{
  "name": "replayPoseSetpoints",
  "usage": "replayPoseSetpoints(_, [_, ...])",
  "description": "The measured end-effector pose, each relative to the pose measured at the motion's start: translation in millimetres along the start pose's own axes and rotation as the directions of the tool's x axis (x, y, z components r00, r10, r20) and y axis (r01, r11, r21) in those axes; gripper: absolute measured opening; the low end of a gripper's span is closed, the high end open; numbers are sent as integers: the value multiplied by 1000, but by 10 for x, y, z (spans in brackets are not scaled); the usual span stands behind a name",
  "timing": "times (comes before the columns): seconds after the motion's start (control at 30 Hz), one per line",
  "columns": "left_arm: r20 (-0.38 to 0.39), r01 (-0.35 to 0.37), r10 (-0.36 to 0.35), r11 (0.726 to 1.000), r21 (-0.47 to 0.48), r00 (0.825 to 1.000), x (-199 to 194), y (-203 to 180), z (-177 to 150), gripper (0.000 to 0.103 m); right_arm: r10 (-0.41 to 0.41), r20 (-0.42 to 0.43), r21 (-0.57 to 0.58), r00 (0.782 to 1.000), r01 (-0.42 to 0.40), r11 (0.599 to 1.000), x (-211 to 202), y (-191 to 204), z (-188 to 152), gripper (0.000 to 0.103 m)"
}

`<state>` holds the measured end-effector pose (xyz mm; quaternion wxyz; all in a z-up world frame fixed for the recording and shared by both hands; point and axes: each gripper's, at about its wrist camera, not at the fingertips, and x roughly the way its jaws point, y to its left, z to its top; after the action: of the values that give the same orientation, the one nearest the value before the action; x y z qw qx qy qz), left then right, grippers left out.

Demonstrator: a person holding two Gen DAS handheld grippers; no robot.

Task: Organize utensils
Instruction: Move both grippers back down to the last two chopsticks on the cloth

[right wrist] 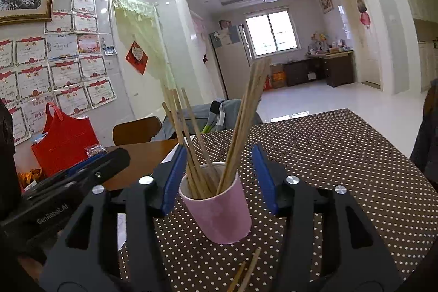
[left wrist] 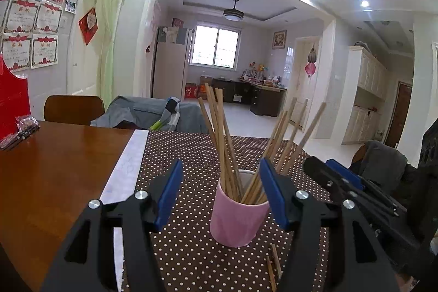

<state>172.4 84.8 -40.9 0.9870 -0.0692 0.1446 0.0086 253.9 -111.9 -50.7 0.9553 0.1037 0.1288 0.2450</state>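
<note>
A pink cup (left wrist: 236, 220) stands upright on the brown polka-dot tablecloth (left wrist: 191, 251) and holds several wooden chopsticks (left wrist: 224, 144) that lean outward. My left gripper (left wrist: 221, 177) is open, with its blue pads on either side of the cup's rim and nothing held. My right gripper (right wrist: 216, 163) is also open around the same cup (right wrist: 219, 212), whose chopsticks (right wrist: 246, 122) stick up between the fingers. Loose chopsticks (left wrist: 273, 264) lie on the cloth just in front of the cup; they also show in the right wrist view (right wrist: 246, 275). Each gripper shows in the other's view, the right (left wrist: 342, 182) and the left (right wrist: 90, 171).
The bare wooden table (left wrist: 54, 168) extends to the left of the cloth, with a red bag (right wrist: 65, 141) and small packets (left wrist: 22, 130) at its far edge. A wooden chair (left wrist: 74, 108) and a chair draped in grey clothing (left wrist: 153, 114) stand behind the table.
</note>
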Motion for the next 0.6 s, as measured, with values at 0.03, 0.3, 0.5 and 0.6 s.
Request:
replayPoseSetpoints(0.03, [0,5,-5,1000,6,1000,-41,-19,-6,59,-1,0,4,1000,1,1000,-37,-13,5,53])
replayPoseSetpoints(0.3, [-65,42,-39,998,37,997,-172,-126,-104,59,-16,-52,15,999,17,1000,-277,-93,-14,62])
replayPoseSetpoints(0.5, [-216,98,-86,994,47,973,-140,-221,-318,59,-49,-174,-3,984,49,999,-420,-258,-215,66])
replayPoseSetpoints(0.6, [-291,115,-95,992,54,952,-96,-282,-456,59,-80,-230,-7,970,80,997,-467,-348,-341,68])
